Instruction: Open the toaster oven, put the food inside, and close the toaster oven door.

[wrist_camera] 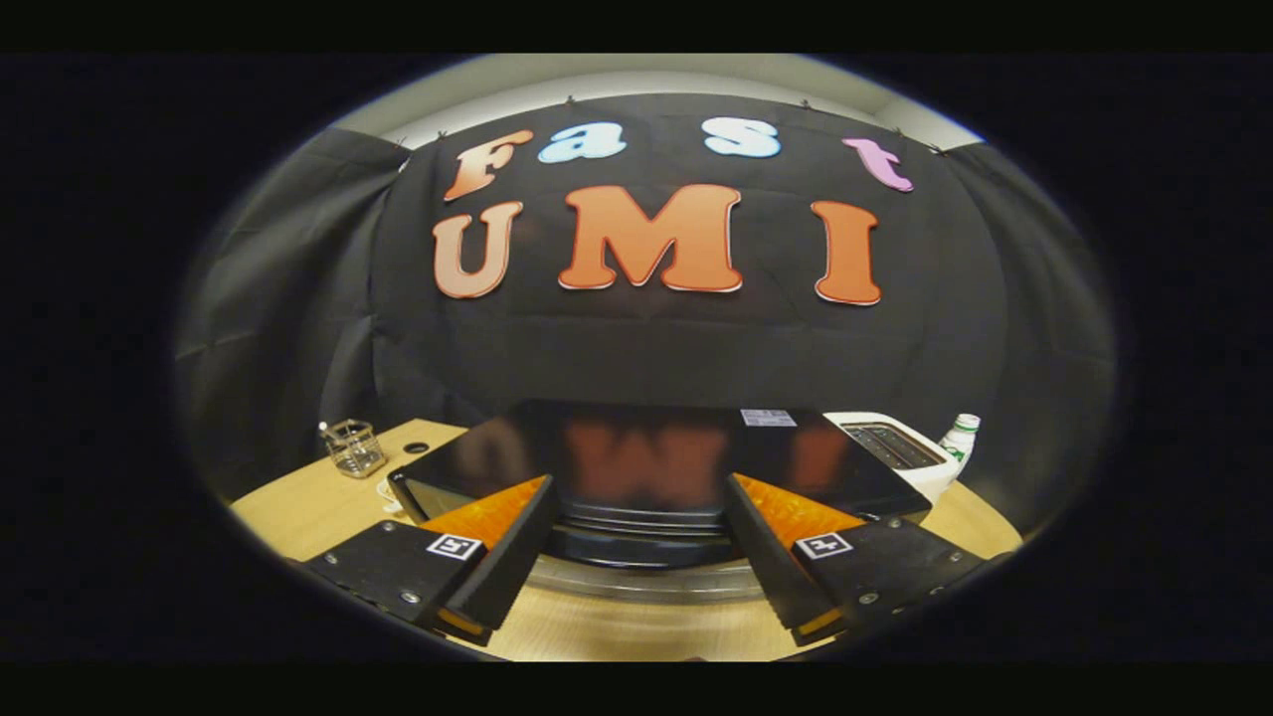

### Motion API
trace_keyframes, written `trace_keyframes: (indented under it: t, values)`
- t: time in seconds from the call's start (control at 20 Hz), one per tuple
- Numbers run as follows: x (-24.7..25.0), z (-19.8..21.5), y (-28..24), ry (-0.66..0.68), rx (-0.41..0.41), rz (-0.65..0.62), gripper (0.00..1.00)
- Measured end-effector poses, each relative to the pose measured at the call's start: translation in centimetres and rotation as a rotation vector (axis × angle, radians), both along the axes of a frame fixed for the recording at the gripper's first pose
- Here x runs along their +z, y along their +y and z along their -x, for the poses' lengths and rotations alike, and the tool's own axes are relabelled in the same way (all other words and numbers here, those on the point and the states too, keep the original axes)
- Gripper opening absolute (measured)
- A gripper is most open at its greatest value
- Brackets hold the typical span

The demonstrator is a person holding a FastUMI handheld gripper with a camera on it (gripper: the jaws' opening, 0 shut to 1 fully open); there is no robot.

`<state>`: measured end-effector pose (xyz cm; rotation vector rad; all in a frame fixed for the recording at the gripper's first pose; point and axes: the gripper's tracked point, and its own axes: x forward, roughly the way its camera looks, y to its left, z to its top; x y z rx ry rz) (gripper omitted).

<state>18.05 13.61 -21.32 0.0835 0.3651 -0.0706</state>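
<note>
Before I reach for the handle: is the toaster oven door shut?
Cannot tell: the toaster oven shows mostly its top; the gripper jaws stand open, empty.

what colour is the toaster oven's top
Glossy black, clearest in the gripper view: the toaster oven sits just beyond the open tool.

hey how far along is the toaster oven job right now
Nothing looks done yet. The gripper hangs open above the black toaster oven, fingers spread to either side of its front top edge with its handle bar between them, gripping nothing. Left: open the door, load the food, close the door.
</note>
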Motion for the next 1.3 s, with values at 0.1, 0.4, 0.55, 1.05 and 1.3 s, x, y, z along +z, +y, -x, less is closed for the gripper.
trace_keyframes:
  t: [0.1,0.4,0.55,1.05,1.3]
  values:
    - [0.1,0.8,0.3,-0.025,-0.002,-0.001,0.95]
    - [0.2,4.8,1.6,-0.002,0.073,-0.043,0.80]
    - [-0.7,8.0,2.3,0.051,0.132,-0.039,0.80]
    - [-9.5,14.3,3.4,0.342,0.225,-0.240,0.79]
    - [-13.3,14.5,2.1,0.418,0.197,-0.205,0.74]
